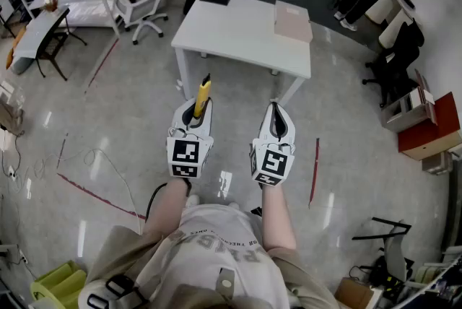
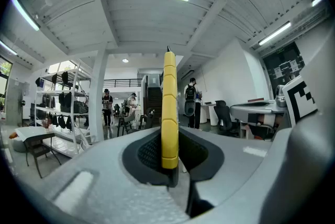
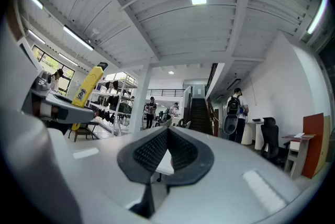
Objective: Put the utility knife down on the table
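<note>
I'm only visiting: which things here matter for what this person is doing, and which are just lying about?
Part of the job:
- yellow utility knife, clamped in the left gripper
- white table, where the knife is meant to go

Just lying about:
- right gripper, shut and empty
- beige box on the table
- office chair
- red cabinet

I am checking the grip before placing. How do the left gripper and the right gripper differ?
The left gripper holds the yellow utility knife; the right gripper holds nothing. The left gripper's jaws stand slightly apart on the knife; the right gripper's meet fully. Both point toward the white table.
</note>
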The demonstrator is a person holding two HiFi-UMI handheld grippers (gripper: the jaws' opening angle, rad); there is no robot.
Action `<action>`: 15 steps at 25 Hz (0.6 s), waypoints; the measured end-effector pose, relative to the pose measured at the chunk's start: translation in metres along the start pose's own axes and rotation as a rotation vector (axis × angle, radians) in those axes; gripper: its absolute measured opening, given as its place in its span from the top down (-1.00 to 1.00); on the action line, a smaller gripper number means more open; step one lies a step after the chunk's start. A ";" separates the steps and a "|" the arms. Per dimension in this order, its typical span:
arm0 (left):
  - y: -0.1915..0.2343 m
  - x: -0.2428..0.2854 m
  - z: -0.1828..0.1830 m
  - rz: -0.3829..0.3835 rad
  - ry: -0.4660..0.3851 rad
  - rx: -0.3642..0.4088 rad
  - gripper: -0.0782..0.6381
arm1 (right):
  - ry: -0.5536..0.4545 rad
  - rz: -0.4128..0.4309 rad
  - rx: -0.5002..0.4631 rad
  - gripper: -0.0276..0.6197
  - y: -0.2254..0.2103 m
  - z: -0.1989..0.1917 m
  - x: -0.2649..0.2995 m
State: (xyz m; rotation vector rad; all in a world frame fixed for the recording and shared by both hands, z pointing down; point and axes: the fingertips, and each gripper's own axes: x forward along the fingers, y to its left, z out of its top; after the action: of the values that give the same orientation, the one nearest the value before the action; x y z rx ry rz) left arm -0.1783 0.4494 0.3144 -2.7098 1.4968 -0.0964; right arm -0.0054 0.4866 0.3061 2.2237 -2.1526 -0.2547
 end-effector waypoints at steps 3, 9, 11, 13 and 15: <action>0.002 -0.001 -0.001 0.000 0.003 -0.001 0.66 | 0.007 0.002 -0.007 0.91 0.003 -0.001 0.000; 0.006 -0.003 -0.003 -0.004 0.006 -0.007 0.66 | 0.017 0.005 -0.017 0.91 0.008 -0.002 -0.001; 0.006 -0.002 -0.003 -0.008 0.007 -0.009 0.66 | 0.023 0.010 -0.025 0.91 0.011 -0.003 -0.001; 0.007 -0.002 -0.002 -0.012 0.006 -0.006 0.66 | 0.036 0.013 -0.035 0.91 0.014 -0.005 0.002; 0.010 -0.001 -0.003 -0.016 0.007 -0.003 0.66 | 0.051 0.008 -0.035 0.91 0.015 -0.010 0.003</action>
State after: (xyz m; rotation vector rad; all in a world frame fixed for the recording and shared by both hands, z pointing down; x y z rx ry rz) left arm -0.1874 0.4448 0.3167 -2.7273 1.4786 -0.1037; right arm -0.0191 0.4818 0.3182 2.1783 -2.1142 -0.2305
